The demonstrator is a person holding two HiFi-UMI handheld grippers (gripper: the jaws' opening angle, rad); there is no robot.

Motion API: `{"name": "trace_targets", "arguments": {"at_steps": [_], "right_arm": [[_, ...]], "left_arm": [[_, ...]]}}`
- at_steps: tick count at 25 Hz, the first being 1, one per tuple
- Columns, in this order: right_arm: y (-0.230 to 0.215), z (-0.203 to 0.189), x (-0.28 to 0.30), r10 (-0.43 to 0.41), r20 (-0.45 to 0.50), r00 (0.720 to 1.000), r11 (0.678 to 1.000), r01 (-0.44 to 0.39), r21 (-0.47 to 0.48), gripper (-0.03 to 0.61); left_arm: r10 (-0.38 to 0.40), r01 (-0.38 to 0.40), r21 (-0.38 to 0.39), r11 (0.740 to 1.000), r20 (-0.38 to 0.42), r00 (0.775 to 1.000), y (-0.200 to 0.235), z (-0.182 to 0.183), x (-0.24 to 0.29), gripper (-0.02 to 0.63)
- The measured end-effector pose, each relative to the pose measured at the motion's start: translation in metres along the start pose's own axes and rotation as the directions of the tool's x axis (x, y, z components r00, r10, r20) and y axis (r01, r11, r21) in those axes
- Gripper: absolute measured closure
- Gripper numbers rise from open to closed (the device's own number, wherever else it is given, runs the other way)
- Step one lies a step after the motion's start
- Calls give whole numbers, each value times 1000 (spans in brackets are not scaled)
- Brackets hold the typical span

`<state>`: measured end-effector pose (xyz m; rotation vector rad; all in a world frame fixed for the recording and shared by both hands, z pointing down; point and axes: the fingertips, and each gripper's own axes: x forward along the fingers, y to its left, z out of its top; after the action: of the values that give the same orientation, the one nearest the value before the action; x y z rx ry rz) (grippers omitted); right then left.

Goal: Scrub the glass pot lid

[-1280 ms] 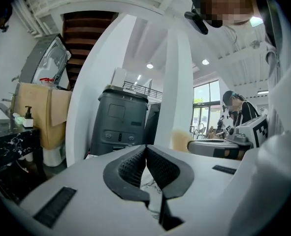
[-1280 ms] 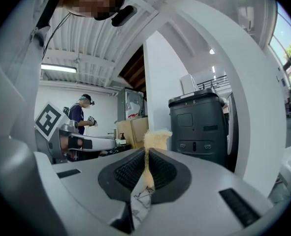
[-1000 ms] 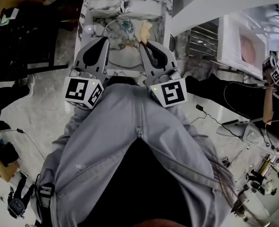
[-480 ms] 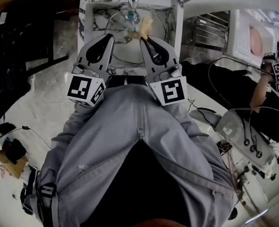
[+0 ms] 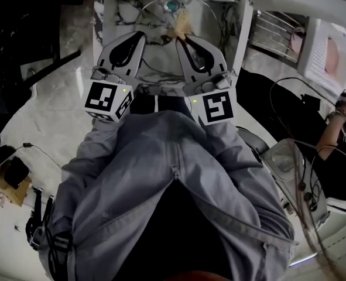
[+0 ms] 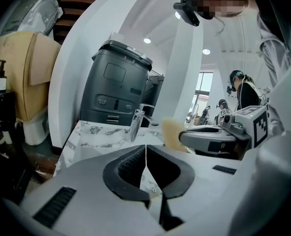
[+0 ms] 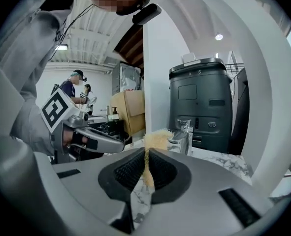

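The glass pot lid (image 5: 171, 6), with a teal knob, lies in the marble-patterned sink (image 5: 109, 16) at the top of the head view. My right gripper (image 5: 179, 38) is shut on a tan fibrous scrubber (image 5: 182, 23), whose tuft sticks out past the tips above the lid's near part. The right gripper view shows that scrubber (image 7: 157, 137) pinched between the black pads (image 7: 130, 168). My left gripper (image 5: 141, 35) hovers beside it over the sink's front, jaws shut with nothing between them (image 6: 145, 149). Whether the scrubber touches the lid I cannot tell.
A chrome faucet (image 6: 137, 122) rises at the back of the sink, with a tall dark grey bin (image 6: 118, 85) behind it. A wire rack (image 5: 272, 34) stands to the right. Another person (image 5: 336, 127) works at the far right. Cables lie on the floor.
Both grippers have sunk and pushed forward side by side, so their tips now reach over the sink's front. The scrubber has stayed in the right jaws.
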<state>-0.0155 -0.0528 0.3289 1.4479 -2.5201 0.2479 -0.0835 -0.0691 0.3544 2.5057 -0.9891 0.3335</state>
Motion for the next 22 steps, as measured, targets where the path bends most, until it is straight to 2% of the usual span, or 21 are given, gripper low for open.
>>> {"name": "trace_targets", "arguments": {"at_steps": [10,13,15,22], "right_arm": [[-10,-57,50,66,-64,996,997,-67,-27,535],[-10,-74,60,98,-101,990,994,-103,-46,535],[-11,-85,66,118,-129,985,990,-126,-58,535],[-9,-112,81,169,-186,968,982,-181,-51,535]], "left_arm": [[64,-80,-139,987,-113,992,42,-53,39,594],[75,-103,-161,982,-171,982,49,-72,48,539],[83,-122,-173,977,-220,972,53,-86,53,489],[118,-219,-238,946,-378,918,72,-130,62,409]]}}
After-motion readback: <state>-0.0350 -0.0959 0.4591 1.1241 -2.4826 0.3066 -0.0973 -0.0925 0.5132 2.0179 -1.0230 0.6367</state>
